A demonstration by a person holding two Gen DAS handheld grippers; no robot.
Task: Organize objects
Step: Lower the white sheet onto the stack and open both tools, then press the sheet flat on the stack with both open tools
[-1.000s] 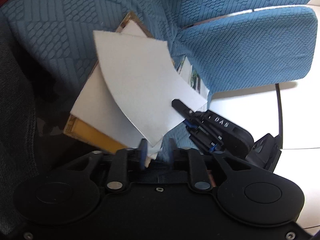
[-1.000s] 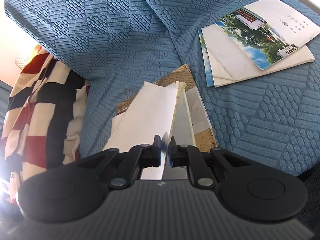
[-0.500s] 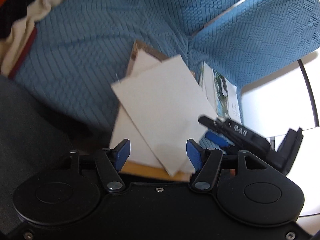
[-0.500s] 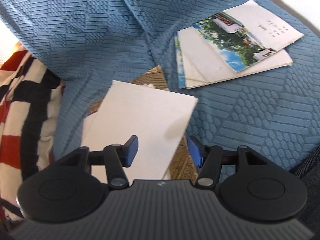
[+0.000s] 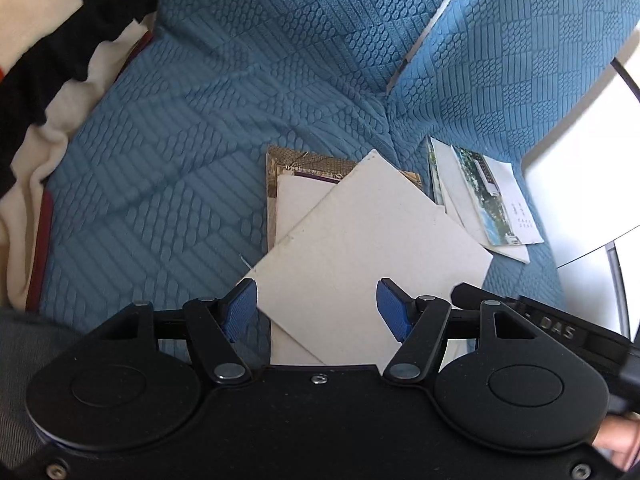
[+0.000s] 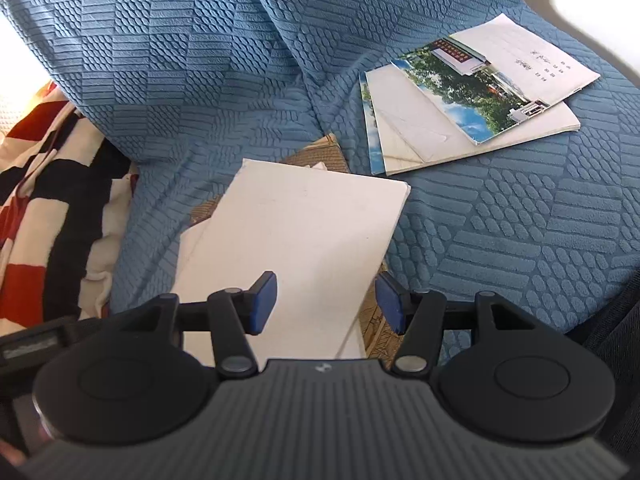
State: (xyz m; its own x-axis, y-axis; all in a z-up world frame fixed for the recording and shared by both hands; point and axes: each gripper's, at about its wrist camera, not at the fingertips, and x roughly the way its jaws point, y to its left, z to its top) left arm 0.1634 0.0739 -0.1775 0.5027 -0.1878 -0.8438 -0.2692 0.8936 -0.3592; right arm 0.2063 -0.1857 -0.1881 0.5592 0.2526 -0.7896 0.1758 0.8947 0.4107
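A plain white booklet (image 5: 368,248) (image 6: 296,236) lies flat and askew on top of a pile on the blue sofa seat. Under it are another white booklet (image 5: 296,200) and a gold patterned book (image 5: 304,162) (image 6: 320,152). My left gripper (image 5: 319,308) hovers over the booklet's near corner. Its jaws are opening, and the pads touch nothing. My right gripper (image 6: 326,304) is open above the booklet's near edge, also clear of it. A second stack of photo-cover booklets (image 5: 484,200) (image 6: 460,104) lies further right on the seat.
A red, black and cream striped blanket (image 5: 40,60) (image 6: 48,184) is bunched at the left of the seat. The blue textured sofa cover (image 5: 200,120) rises into a backrest behind the piles. White floor (image 5: 580,200) shows at the right.
Both grippers have opened and let go of the white booklet, which was bent up between them and now lies flat on the pile. The left gripper has rolled and pulled back.
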